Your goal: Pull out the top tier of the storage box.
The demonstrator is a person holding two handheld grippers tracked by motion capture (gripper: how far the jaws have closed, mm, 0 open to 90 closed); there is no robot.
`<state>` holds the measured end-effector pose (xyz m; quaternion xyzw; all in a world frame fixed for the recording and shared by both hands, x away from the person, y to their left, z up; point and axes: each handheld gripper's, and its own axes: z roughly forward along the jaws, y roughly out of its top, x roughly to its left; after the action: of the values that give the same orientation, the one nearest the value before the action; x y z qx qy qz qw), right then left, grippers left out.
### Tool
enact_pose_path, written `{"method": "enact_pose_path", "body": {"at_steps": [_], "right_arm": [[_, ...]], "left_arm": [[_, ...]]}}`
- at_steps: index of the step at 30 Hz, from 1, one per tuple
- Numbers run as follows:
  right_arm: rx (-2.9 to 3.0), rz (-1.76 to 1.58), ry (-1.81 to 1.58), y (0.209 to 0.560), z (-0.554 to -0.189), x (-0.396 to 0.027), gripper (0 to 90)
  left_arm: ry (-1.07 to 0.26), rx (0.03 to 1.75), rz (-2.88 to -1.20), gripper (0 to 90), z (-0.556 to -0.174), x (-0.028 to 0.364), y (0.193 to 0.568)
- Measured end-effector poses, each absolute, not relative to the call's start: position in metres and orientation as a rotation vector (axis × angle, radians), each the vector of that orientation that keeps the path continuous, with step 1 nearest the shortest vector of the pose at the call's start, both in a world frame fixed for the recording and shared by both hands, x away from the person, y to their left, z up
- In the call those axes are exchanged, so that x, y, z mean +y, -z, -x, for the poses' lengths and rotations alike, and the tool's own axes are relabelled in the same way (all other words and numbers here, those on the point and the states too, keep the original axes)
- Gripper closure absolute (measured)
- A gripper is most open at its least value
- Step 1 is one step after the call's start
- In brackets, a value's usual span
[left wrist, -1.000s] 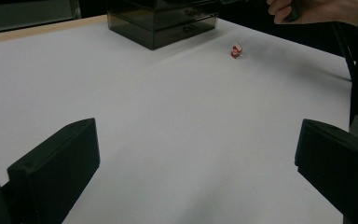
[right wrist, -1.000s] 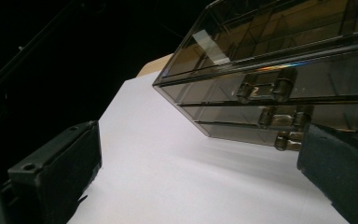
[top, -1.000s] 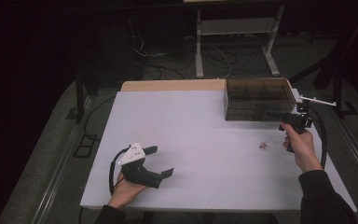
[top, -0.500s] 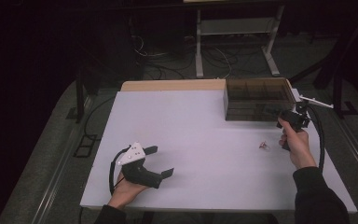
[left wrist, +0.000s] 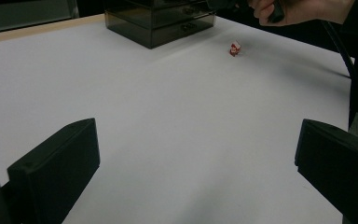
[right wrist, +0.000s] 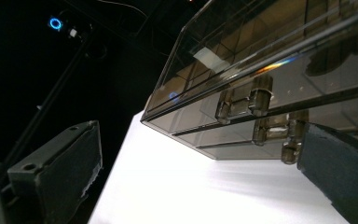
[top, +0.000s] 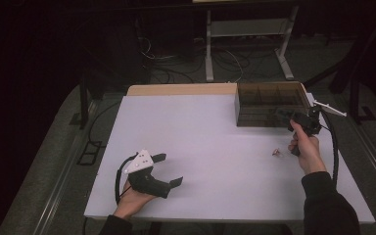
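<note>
Beside the drawer box (top: pixel 270 104), a red trinket (top: pixel 276 152) lies.

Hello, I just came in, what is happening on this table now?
A person works at a white table with a claw in each hand. The right claw is open and raised in front of the drawers of a smoky transparent drawer box, holding nothing. The left claw rests open near the front edge, also empty. A small red and white object lies on the table beside the right hand.
</note>
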<state>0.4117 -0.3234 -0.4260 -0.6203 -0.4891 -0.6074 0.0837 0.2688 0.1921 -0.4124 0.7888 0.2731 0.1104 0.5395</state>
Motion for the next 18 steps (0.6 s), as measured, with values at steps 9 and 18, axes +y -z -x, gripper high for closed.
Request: {"method": "enact_pose_path", "body": {"at_steps": [9,18], "right_arm": [[-1.418,1.869,1.778,0.4298,-0.4143,-0.321,0.0],[-1.336,1.917,1.773,0.4298,-0.4146,-0.322,12.1]], "left_arm": [[-0.262,0.649,-1.876,0.0,-0.2687,0.1918,0.4124],[-0.26,0.646,-1.881,0.0,-0.2686,0.1913,0.4125]]}}
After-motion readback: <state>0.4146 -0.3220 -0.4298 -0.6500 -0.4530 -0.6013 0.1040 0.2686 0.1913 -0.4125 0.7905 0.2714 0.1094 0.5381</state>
